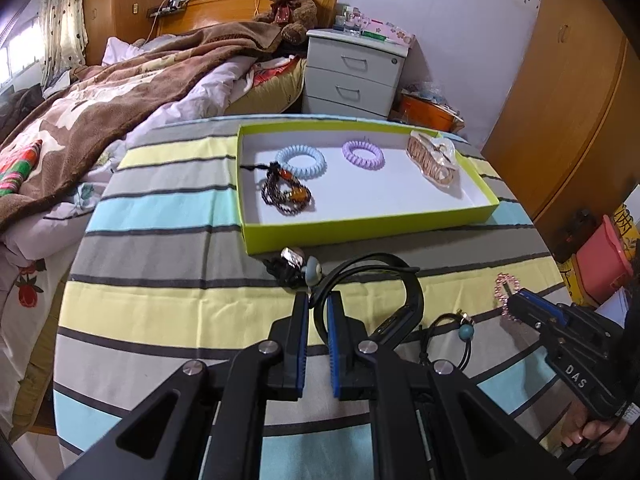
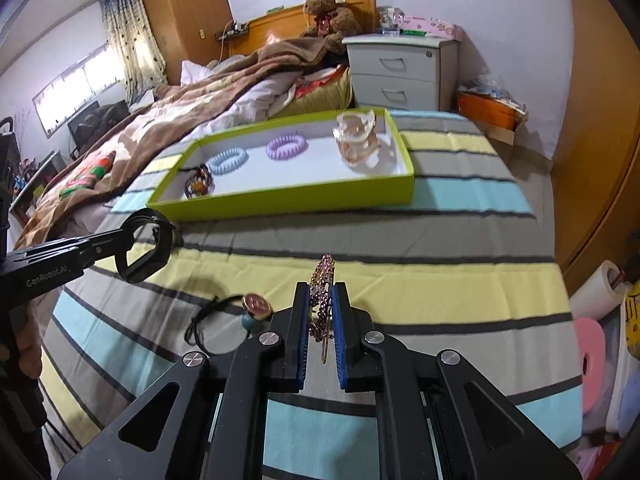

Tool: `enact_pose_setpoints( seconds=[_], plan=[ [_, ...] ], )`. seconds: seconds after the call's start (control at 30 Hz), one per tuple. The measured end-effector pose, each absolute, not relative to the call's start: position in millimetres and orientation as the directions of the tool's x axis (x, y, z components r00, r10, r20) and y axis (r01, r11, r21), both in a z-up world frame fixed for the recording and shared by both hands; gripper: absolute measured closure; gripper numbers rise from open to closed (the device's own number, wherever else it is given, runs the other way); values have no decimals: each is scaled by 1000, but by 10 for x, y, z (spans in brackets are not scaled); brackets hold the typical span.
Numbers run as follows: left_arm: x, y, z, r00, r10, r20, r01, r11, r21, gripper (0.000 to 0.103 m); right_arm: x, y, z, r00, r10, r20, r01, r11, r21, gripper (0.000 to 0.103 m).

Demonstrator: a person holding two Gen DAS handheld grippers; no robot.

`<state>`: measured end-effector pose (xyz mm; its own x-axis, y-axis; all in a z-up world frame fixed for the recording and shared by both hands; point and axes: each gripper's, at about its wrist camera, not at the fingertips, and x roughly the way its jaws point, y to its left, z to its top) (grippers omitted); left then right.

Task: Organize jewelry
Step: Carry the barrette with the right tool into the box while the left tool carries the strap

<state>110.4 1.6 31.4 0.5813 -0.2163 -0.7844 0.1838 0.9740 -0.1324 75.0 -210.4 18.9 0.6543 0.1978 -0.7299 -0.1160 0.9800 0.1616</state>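
Claws both loaded: left claw [image 1: 318, 312] pinches black band [image 1: 404, 292], right claw [image 2: 322, 312] clamps pink rhinestone clip [image 2: 322, 292], near green tray [image 2: 280, 200]. Carry each level, release low inside tray.

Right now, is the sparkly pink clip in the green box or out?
Out. The sparkly pink clip is pinched in the right gripper, short of the green box.

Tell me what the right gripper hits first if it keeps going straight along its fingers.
Probably the striped tablecloth: the right gripper, shut on the pink rhinestone hair clip, points down at bare cloth. The green tray lies farther along that line; depth is uncertain.
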Motion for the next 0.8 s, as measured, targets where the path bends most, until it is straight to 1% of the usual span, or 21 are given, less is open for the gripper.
enact_pose_setpoints(
  seconds=[0.53, 0.8],
  plan=[
    [1424, 17, 610, 613, -232, -755, 188, 971, -146, 94, 1102, -2067, 543, 707, 217, -673, -144, 976, 164, 92],
    [1751, -137, 605, 602, -248, -759, 202, 967, -156, 94, 1541, -2101, 590, 702, 223, -676, -150, 975, 166, 92]
  ],
)
